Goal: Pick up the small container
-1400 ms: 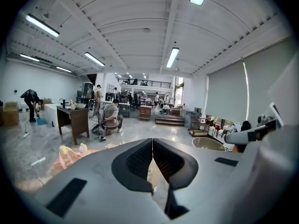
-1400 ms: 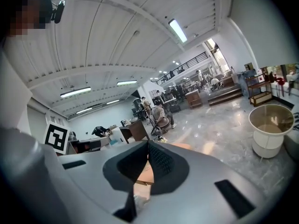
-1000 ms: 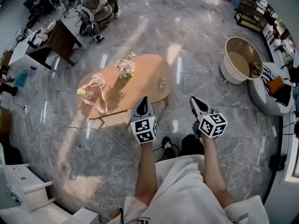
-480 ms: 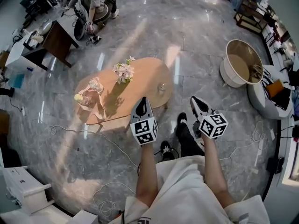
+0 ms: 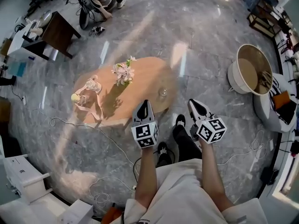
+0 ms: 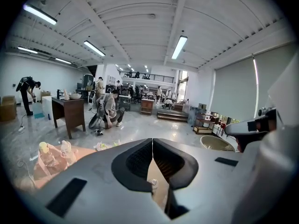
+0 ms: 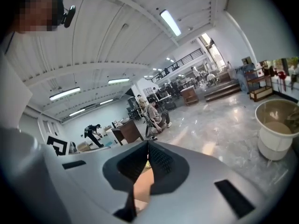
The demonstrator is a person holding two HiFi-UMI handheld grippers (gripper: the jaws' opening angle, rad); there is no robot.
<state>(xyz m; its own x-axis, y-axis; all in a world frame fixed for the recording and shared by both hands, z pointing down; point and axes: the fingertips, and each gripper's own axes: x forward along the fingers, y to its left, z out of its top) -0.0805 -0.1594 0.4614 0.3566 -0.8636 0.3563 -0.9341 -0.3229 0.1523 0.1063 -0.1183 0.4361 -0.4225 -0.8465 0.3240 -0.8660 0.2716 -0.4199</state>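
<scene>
At the centre of the head view stood one oval wooden table (image 5: 149,71). It carried one small container (image 5: 162,92), one bunch of flowers (image 5: 122,71) and one cluster of clear bottles (image 5: 86,90). Two grippers were counted at the table's lower edge: the left gripper (image 5: 144,103) and the right gripper (image 5: 191,103). Both had their jaws clenched tip to tip with nothing between them. One round tub (image 5: 252,71) sat at the right of the frame.

The small container stood near the table's right edge, just above and right of the left gripper's tips, clear of them. It looked small, transparent and capped. The left gripper view showed it low in the frame, through the gap beneath the closed jaws. The right gripper view showed only bare tabletop in its gap. Both gripper views also showed the ceiling lights, which the head view did not.
</scene>
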